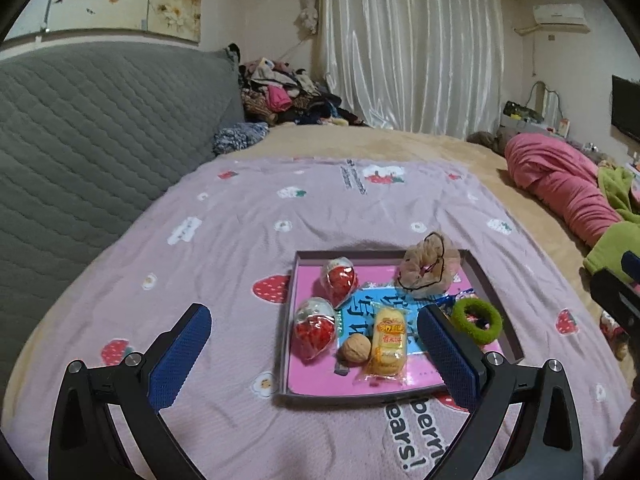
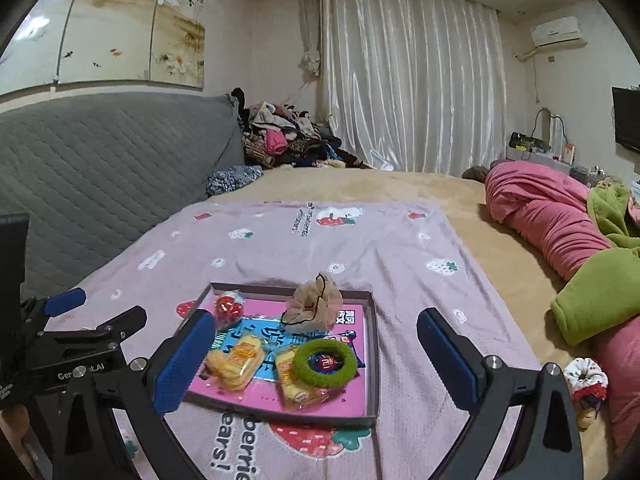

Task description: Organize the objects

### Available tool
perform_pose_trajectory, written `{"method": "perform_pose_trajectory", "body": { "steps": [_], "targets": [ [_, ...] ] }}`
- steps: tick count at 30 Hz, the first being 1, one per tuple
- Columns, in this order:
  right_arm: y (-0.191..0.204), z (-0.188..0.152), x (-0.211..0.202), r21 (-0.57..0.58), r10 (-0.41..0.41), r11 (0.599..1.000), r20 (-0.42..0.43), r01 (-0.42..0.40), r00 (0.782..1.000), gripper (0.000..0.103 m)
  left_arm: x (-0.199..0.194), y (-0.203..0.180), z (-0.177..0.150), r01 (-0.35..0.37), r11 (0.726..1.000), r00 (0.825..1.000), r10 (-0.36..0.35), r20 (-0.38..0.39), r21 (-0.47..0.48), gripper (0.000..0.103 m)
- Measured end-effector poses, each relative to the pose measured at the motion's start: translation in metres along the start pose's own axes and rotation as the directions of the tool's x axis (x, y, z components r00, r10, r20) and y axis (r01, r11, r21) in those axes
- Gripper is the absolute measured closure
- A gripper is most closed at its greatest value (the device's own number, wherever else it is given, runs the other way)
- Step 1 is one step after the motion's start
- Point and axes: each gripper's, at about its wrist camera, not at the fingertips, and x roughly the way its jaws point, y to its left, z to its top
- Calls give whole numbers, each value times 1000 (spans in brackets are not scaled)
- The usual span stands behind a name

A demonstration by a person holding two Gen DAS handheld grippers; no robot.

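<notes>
On the bed, a pink strawberry blanket (image 1: 224, 240) carries a shallow tray (image 1: 498, 300) holding a beige scrunchie (image 1: 430, 268), green hair tie (image 1: 476, 322), two strawberry packets (image 1: 314, 330), a yellow snack pack (image 1: 388, 346) and a walnut (image 1: 354, 348). Both hand-held grippers, left (image 1: 316, 356) and right (image 2: 316, 360), hover open and empty before it.
</notes>
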Motion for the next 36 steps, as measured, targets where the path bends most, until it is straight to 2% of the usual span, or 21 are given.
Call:
{"method": "perform_pose_trajectory", "body": {
  "steps": [5,10,14,29,36],
  "targets": [
    [-3,3,-28,48,37,998,16,-37,999,1,-32,6,1,13,1000,1000,-13,3,-6,0],
    [-2,6,-50,23,1,1000,37,-2,999,1,-56,10,-2,3,1000,1000,-3,-3,-3,0],
    [-1,7,-66,18,10,1000,54,-11,999,1,-74,16,-3,-10,1000,1000,10,9,-18,0],
    [10,-6,-109,2,30,1000,77,-31,997,1,-115,18,-33,-23,1000,1000,23,16,-9,0],
    [15,-15,-126,-9,35,999,91,-34,995,1,-128,24,-52,12,1000,1000,-12,11,7,0]
  ]
}}
